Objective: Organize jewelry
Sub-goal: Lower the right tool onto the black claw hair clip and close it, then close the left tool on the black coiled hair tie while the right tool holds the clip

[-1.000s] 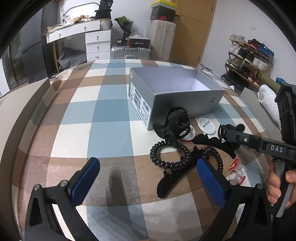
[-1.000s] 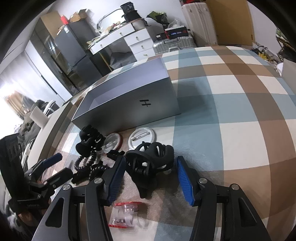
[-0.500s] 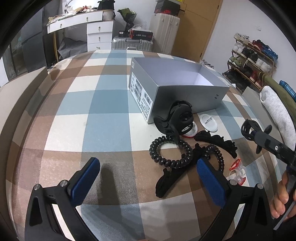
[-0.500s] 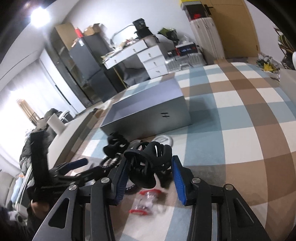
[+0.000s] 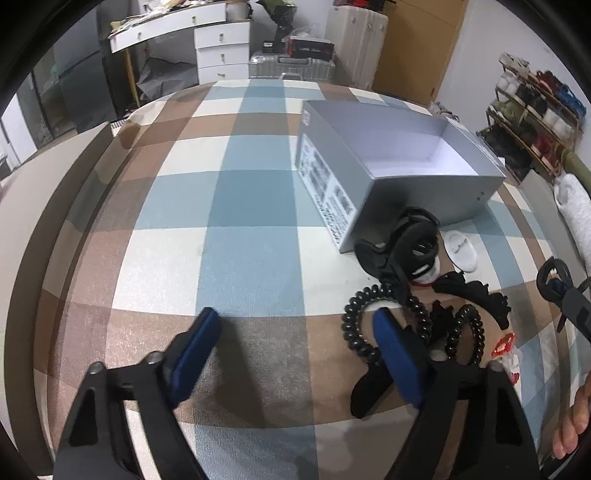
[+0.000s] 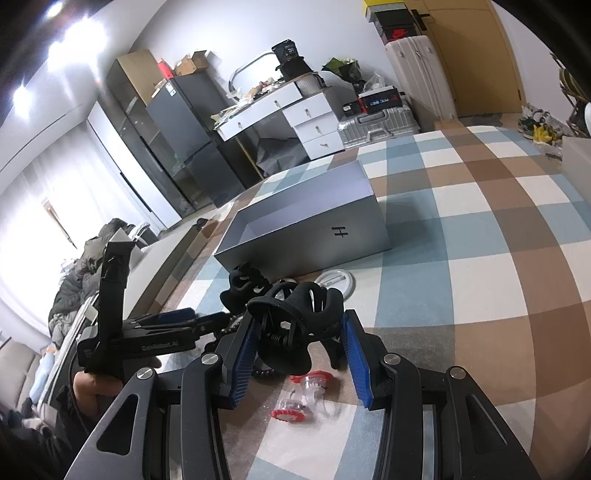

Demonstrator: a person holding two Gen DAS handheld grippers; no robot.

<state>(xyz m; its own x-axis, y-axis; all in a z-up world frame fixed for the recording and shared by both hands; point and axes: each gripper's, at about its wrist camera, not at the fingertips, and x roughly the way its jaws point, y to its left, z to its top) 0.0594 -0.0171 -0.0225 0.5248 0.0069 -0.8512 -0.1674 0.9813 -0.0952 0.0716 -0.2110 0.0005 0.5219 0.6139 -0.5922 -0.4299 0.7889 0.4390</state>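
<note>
The right gripper [image 6: 301,354] grips a black claw clip [image 6: 295,325] lifted above the checked bed [image 6: 480,280], teeth toward the open grey box [image 6: 306,229]. The left gripper [image 5: 295,343], jaws just closing, holds nothing beside coil ties [image 5: 362,325].

The grey box [image 6: 314,225] bears a black mark like an "H" with a doubled crossbar on its long side; its short end [image 5: 327,192] carries printed labels too small to read. A far black shoebox [image 6: 395,31] shows a red swoosh logo
</note>
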